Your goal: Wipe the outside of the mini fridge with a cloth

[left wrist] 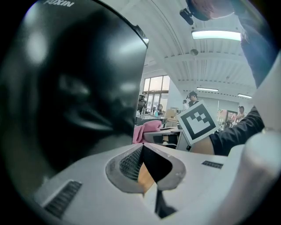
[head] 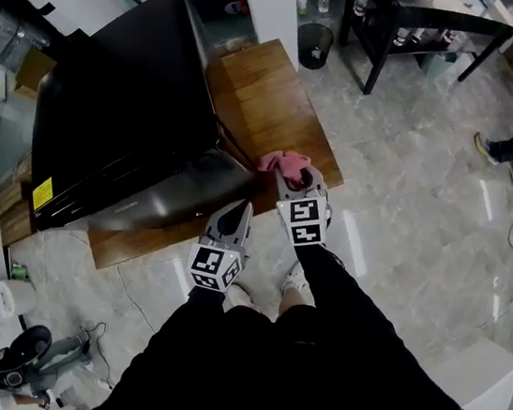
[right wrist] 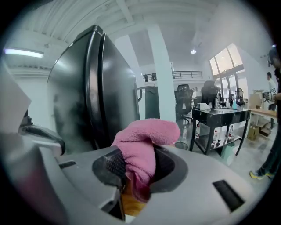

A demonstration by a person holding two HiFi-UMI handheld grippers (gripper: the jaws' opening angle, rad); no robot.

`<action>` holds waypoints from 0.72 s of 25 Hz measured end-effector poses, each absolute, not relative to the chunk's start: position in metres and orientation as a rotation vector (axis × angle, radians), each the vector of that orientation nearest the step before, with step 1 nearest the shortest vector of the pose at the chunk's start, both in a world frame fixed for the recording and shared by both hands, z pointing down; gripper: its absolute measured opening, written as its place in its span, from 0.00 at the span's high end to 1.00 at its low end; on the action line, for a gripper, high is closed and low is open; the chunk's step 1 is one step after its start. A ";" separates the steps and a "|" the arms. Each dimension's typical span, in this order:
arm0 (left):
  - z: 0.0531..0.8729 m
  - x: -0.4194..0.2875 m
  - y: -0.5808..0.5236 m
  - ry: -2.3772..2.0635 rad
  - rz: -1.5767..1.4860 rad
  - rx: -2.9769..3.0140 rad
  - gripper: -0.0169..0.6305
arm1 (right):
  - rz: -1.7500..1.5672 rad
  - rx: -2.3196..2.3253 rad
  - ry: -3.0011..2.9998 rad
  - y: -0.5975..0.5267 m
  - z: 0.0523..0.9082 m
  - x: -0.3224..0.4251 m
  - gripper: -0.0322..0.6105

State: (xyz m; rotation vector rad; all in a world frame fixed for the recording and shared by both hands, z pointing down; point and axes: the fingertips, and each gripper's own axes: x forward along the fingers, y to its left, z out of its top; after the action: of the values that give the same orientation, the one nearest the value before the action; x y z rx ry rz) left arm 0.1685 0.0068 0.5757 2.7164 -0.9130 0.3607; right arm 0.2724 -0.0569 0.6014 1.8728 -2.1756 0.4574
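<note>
As the right gripper (head: 290, 179) has its jaws clamped on the pink cloth (head: 284, 163), just beside a corner of the mini fridge (head: 119, 104) at the middle of the frame, we judge the wiping is in hand. The left gripper (head: 233, 217), just below, has its jaws together on nothing. Next we must press the cloth flat and sweep along the side. The fridge, upper left on the wooden table (head: 273, 88), is black and glossy.
</note>
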 end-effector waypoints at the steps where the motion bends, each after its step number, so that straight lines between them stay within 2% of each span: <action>1: 0.569 0.170 0.007 -0.922 0.349 2.710 0.96 | 0.448 1.873 -2.205 -0.058 0.589 0.276 0.75; 9: 0.502 0.186 0.045 -0.823 0.256 2.773 0.96 | 0.308 1.759 -2.452 -0.008 0.495 0.266 0.75; 18: 0.448 0.168 0.065 -0.704 0.192 2.876 0.96 | 0.172 1.692 -2.425 0.012 0.440 0.234 0.75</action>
State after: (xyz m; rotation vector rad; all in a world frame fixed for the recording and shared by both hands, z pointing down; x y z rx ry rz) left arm 0.1685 0.0653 0.4482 2.8764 -0.7044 0.1922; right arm 0.2339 0.0116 0.4395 1.6920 -2.4250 0.1724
